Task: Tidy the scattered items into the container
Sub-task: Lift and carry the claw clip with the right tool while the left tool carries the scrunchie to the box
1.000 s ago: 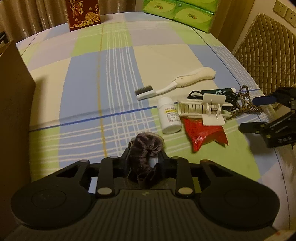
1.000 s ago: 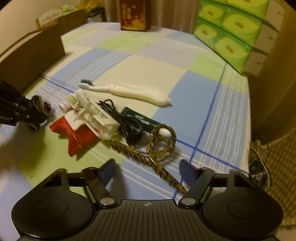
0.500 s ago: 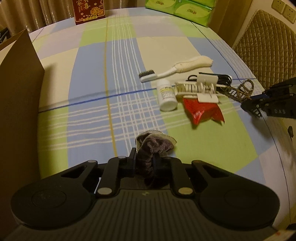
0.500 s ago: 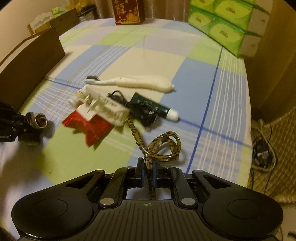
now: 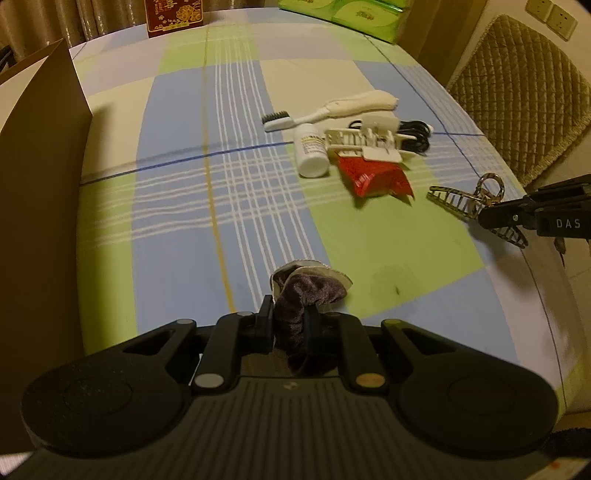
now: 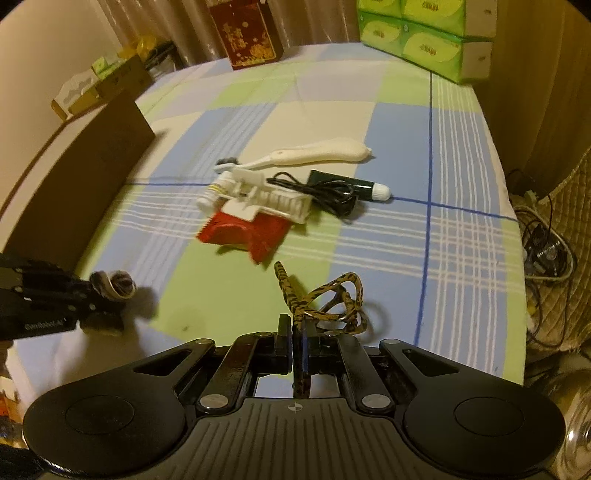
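My left gripper [image 5: 290, 319] is shut on a dark purple velvet scrunchie [image 5: 306, 291] and holds it above the checked tablecloth; it also shows in the right wrist view [image 6: 114, 284]. My right gripper [image 6: 297, 338] is shut on a leopard-print hair clip [image 6: 325, 299], lifted off the cloth; the clip also shows in the left wrist view [image 5: 469, 201]. The brown cardboard box [image 5: 33, 177] stands at the left. On the cloth lie a white brush [image 5: 332, 110], a white bottle [image 5: 312, 155], a white plastic clip [image 5: 365, 144], a red packet [image 5: 373, 177], a black cable [image 6: 325, 192] and a dark tube [image 6: 351, 184].
A red gift box [image 5: 173, 14] and green tissue packs [image 6: 424, 40] stand at the table's far edge. A quilted chair [image 5: 524, 96] is beyond the right edge. Cables lie on the floor [image 6: 543, 251] to the right of the table.
Both grippers have lifted and pulled back from the pile with their items. The right gripper closed on the hair clip a second ago and has carried it clear of the other things.
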